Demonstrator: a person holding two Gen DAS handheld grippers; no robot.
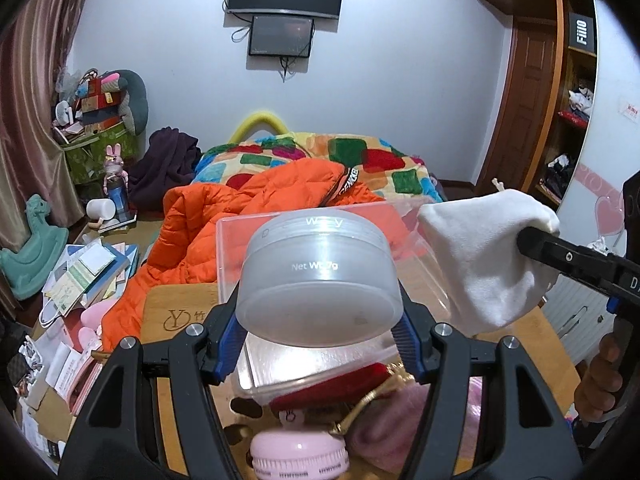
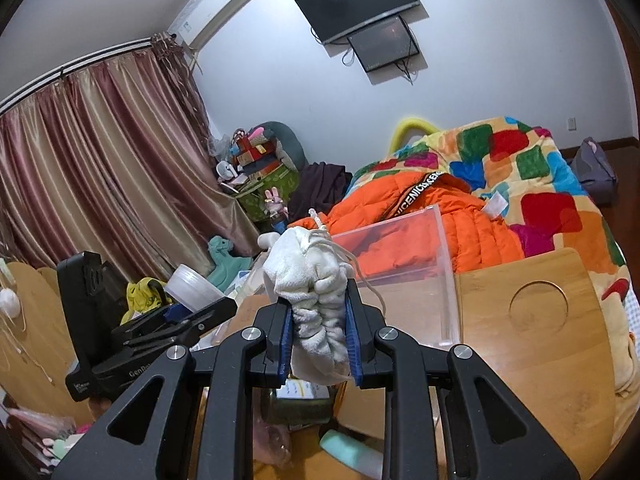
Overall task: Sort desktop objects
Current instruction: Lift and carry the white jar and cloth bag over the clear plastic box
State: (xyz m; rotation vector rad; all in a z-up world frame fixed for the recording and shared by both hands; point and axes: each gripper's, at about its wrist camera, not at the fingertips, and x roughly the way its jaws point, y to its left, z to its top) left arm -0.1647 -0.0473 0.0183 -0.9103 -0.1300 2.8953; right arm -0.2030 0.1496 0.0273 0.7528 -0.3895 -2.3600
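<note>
Bamboo desk (image 2: 560,320) underneath, cluttered, serving as the sort surface; cup recess (image 2: 538,308) bare. Clear plastic bin (image 2: 420,280) standing on desk, open top facing up, near both grippers, probably the drop target for sorted bits. Frosted round jar (image 1: 320,276) raised over bin's near edge in left-wrist view, tipped so its base faces camera; clamped at its sides by left gripper (image 1: 320,344), blue pads wide apart because jar is wide; likely carried high to clear the bin wall. White drawstring pouch (image 2: 316,300) bunched tight between right gripper (image 2: 320,336) pads, nearly together on squashed cloth; held by its gathered body, cords dangling loose toward bin. Same pouch hanging beside jar in left view, not touching it as far as can be told. Both loads lifted off desk, apparently mid-carry toward bin; neither in yet. Leftovers below grippers: red pouch (image 1: 332,384), pink fan (image 1: 298,456), mint tube (image 2: 352,456), still unsorted. Snag risk guessed: loose cords catching bin rim.
</note>
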